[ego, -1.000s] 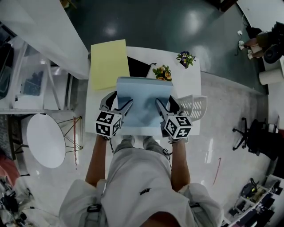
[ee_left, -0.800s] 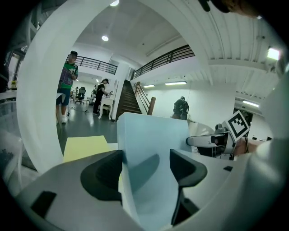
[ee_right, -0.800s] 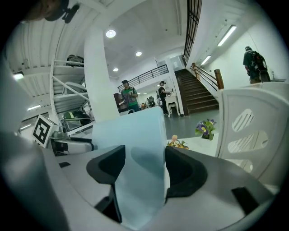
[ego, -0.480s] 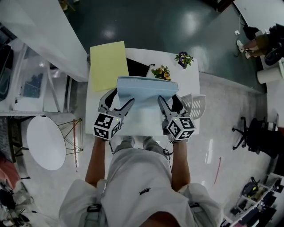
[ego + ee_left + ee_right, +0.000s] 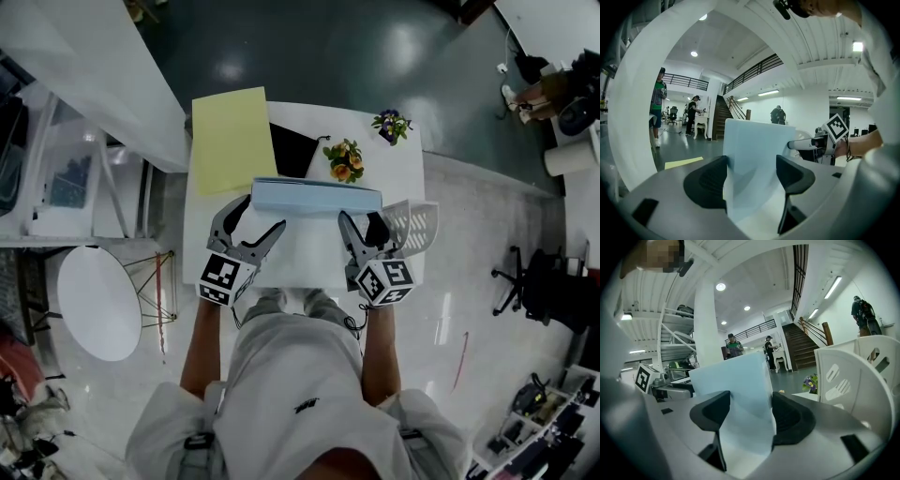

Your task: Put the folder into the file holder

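A light blue folder [image 5: 317, 195] stands upright on its edge above the white table [image 5: 398, 164], so the head view shows only its top edge. My left gripper [image 5: 255, 216] is shut on its left end, with the folder [image 5: 752, 145] filling the gap between the jaws. My right gripper [image 5: 361, 223] is shut on the right end in the same way, and the folder [image 5: 736, 376] rises between its jaws. The white perforated file holder [image 5: 417, 225] stands at the table's right edge, just right of the right gripper, and looms close in the right gripper view [image 5: 848, 376].
A yellow folder [image 5: 230, 136] lies on the table's far left corner, overhanging it. A black flat item [image 5: 291, 148] lies beside it. Two small flower pots [image 5: 343, 159] [image 5: 391, 124] stand at the back right. A round white side table [image 5: 94, 295] is on the floor to the left.
The blue folder has tipped from a sloping, face-up pose to standing upright on edge. Both grippers have stayed on its ends and shifted slightly.
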The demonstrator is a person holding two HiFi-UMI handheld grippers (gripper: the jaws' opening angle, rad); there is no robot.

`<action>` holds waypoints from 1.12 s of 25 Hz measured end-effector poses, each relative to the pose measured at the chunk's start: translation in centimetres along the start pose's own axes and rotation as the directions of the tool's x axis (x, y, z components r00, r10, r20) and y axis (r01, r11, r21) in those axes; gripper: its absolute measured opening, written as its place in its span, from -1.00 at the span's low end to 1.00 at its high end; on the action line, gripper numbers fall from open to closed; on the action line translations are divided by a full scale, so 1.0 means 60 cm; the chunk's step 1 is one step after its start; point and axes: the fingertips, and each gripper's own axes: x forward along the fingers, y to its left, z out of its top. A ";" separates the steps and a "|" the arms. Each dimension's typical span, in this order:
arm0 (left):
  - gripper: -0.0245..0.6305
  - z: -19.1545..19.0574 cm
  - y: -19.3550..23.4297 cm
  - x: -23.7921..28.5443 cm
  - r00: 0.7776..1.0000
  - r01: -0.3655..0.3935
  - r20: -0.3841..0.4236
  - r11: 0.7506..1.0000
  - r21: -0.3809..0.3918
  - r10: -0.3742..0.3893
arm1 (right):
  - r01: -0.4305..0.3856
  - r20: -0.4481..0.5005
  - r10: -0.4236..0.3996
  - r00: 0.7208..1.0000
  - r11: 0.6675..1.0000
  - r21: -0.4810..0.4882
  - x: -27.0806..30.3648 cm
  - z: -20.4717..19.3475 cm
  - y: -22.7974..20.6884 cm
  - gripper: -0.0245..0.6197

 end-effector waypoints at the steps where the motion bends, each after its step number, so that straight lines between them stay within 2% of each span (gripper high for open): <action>1: 0.12 0.000 0.001 0.000 1.000 0.005 0.000 1.000 0.004 -0.005 | 0.000 0.001 0.000 1.000 1.000 -0.001 0.000 0.000 0.000 -0.05; 8: 0.18 0.010 0.026 -0.001 0.999 0.039 0.017 0.998 0.050 -0.039 | 0.012 0.004 -0.012 1.000 1.000 0.002 0.000 0.000 -0.004 -0.10; 11: 0.29 0.013 0.045 0.014 0.992 0.124 0.018 0.989 0.076 -0.125 | 0.018 0.006 -0.018 1.000 1.000 0.000 0.002 0.001 -0.004 -0.11; 13: 0.35 0.018 0.048 0.029 0.979 0.204 0.011 0.975 0.094 -0.205 | 0.022 0.007 -0.022 1.000 1.000 0.001 0.003 0.002 -0.003 -0.11; 16: 0.36 0.024 0.039 0.048 0.943 0.331 -0.013 0.937 0.113 -0.332 | 0.028 0.006 -0.028 1.000 1.000 0.002 0.004 0.002 -0.002 -0.11; 20: 0.35 0.022 0.011 0.070 0.866 0.498 -0.043 0.856 0.135 -0.497 | 0.033 0.004 -0.033 0.999 0.999 0.005 0.004 0.003 -0.003 -0.11; 22: 0.25 0.016 0.001 0.078 0.830 0.556 -0.061 0.816 0.156 -0.554 | 0.036 0.003 -0.037 0.999 0.999 0.008 0.005 0.002 -0.003 -0.11; 24: -0.11 0.015 -0.001 0.080 0.813 0.580 -0.068 0.793 0.186 -0.579 | 0.038 0.001 -0.038 0.999 0.999 0.009 0.005 0.001 -0.004 -0.11; 28: -0.27 0.013 -0.012 0.069 0.791 0.608 -0.099 0.756 0.244 -0.604 | 0.033 -0.006 -0.033 0.999 0.999 0.004 0.004 0.000 -0.005 -0.11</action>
